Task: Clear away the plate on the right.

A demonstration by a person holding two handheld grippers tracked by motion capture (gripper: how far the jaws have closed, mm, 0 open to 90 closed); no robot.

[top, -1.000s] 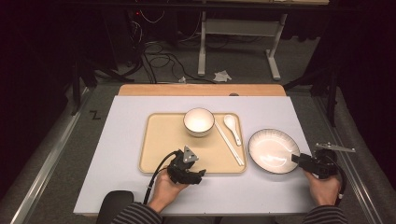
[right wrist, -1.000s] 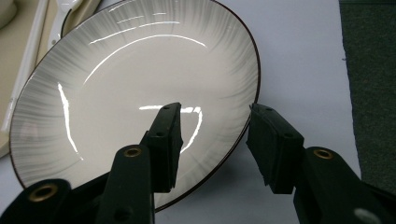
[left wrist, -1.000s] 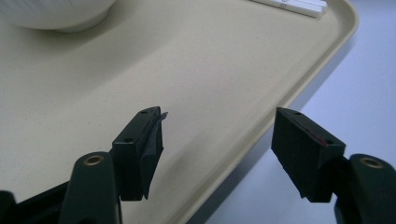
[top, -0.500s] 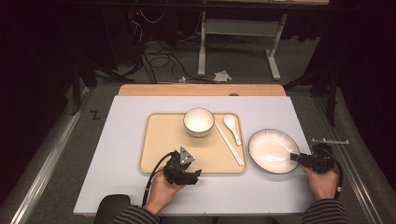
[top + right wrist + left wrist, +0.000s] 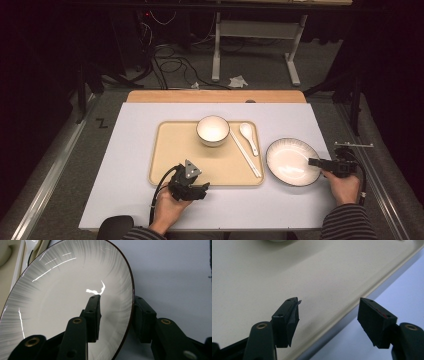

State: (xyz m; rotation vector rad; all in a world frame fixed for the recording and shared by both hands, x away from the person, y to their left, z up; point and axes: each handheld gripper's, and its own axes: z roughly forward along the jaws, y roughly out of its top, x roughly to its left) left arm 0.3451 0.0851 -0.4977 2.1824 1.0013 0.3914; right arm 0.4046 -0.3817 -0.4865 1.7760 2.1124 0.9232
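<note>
Beside tan tray (image 5: 170,150), round glossy ribbed plate (image 5: 292,162)

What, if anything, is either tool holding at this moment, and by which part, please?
Nothing is firmly held: the right tool straddles the near rim of the dark-edged white ribbed plate, jaws still gapped; the left tool is open above the beige tray.

White plate (image 5: 292,162) (dark rim, ribbed)
</note>
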